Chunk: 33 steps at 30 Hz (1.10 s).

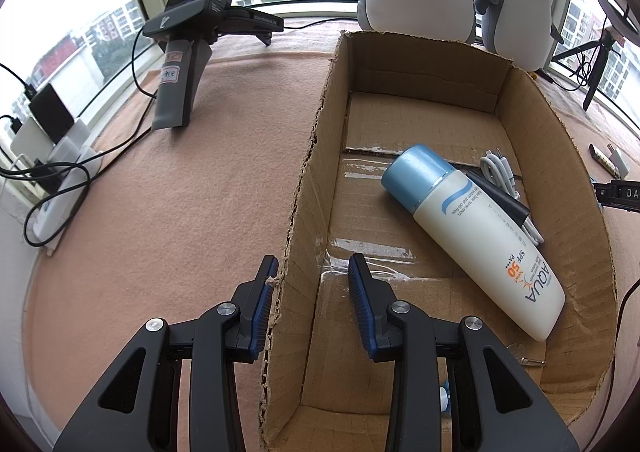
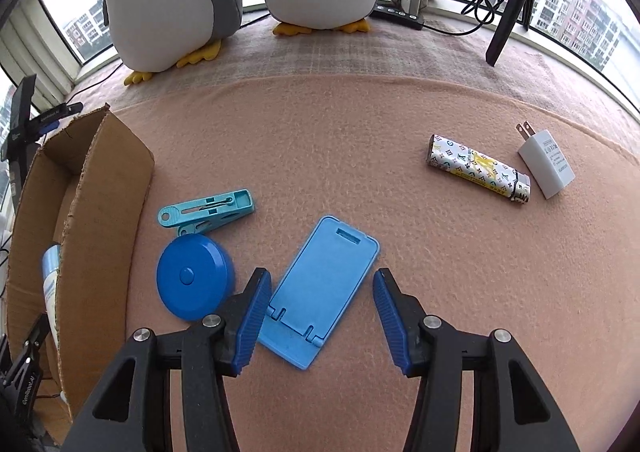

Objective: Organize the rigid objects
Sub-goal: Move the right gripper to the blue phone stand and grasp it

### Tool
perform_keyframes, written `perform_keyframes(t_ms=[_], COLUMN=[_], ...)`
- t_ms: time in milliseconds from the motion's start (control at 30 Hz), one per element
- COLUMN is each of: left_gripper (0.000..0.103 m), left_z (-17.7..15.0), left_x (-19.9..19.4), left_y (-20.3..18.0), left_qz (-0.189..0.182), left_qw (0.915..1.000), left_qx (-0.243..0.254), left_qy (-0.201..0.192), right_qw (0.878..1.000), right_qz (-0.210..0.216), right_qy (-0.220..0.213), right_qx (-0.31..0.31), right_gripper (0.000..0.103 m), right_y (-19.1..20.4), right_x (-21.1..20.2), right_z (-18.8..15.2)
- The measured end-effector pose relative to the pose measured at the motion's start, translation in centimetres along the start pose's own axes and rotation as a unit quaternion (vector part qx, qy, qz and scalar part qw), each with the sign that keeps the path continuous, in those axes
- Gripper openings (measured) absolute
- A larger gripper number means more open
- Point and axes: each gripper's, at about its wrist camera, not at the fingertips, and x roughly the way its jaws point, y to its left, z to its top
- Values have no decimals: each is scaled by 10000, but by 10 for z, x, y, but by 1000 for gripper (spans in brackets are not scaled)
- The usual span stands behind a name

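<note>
Cardboard box (image 1: 316, 156) wall between parted left gripper (image 1: 313, 272) jaws, right gripper (image 2: 318, 284) released astride phone stand (image 2: 320, 288)

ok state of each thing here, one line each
left tongs: open, astride the box wall
right tongs: open, around the phone stand
box: open top
sunscreen: capped, lying in the box
phone stand: folded flat
clip: shut, on its side
lighter: lying flat
charger: unplugged

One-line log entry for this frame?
left gripper: open, straddling box wall | right gripper: open around phone stand | boxed: sunscreen bottle
</note>
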Motion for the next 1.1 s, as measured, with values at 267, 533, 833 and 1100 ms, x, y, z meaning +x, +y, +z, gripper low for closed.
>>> perform_keyframes(t_ms=[267, 533, 833, 1100], left_gripper=[34, 34, 34, 34], left_z=[0, -1, -2, -2], left_x=[0, 0, 0, 0], left_y=[-1, -1, 2, 3], left_qz=[-11, -8, -34, -52], left_qw=[10000, 10000, 10000, 10000], left_qx=[-12, -14, -55, -70], left_qy=[7, -2, -10, -9], right_qw=[9991, 9982, 9971, 9977], right_qz=[-162, -8, 73, 183], right_qy=[66, 69, 53, 13], right_qx=[-394, -590, -750, -652], right_gripper=[49, 49, 33, 33], right_y=[-3, -24, -23, -23], right_x=[-1, -2, -3, -7], right_z=[-6, -12, -5, -8])
